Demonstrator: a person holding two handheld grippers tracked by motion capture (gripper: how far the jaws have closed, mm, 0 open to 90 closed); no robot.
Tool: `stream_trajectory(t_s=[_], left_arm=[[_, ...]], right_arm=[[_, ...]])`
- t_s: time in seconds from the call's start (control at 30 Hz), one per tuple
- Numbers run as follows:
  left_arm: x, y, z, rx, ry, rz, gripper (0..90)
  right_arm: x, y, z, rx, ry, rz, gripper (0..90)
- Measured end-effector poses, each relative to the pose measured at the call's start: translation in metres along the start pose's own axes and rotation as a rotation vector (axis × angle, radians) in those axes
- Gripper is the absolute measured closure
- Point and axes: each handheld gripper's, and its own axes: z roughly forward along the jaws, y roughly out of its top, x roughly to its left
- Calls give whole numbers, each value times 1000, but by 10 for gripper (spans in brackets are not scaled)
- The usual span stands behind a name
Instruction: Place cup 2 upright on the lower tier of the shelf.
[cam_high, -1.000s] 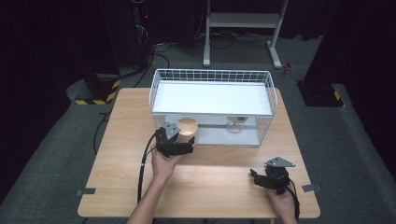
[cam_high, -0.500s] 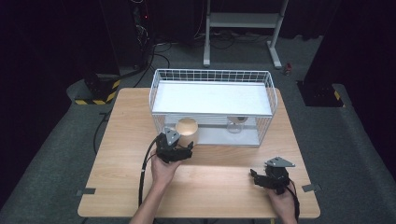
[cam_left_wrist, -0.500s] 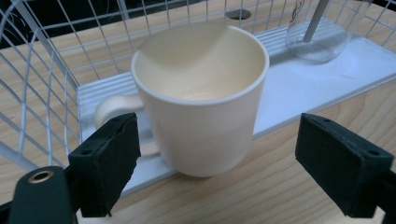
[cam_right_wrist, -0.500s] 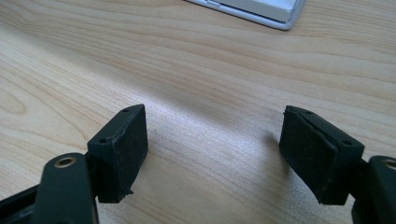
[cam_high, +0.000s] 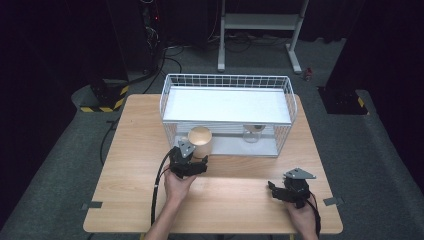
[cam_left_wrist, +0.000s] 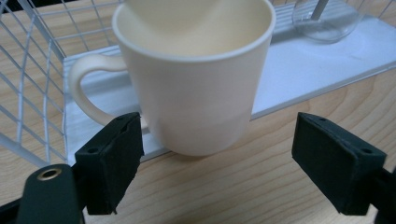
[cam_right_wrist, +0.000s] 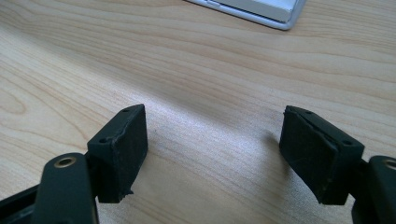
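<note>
The cream mug (cam_left_wrist: 194, 79) stands at the wire basket's (cam_high: 227, 80) front edge, partly on its white tray. The left claw (cam_left_wrist: 219, 158) has just been closing, not yet gripping (mug ahead of the pads). Risk: an off-centre squeeze tips it. The right claw (cam_right_wrist: 229, 154) gapes empty on the table (cam_right_wrist: 196, 70).

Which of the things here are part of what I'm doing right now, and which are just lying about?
In the job:
- mug, at the rack's front edge
- left gripper, jaws just closing either side of it, not gripping
- wire rack

Lying about:
- glass in the rack
- right gripper, open over the bare table
</note>
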Motion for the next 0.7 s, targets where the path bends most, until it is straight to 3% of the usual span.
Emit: stream_trajectory(t_s=[0.7], left_arm=[[-1, -3, 10, 39, 34, -7, 247]], right_arm=[[0, 0, 0, 0, 0, 0, 235]])
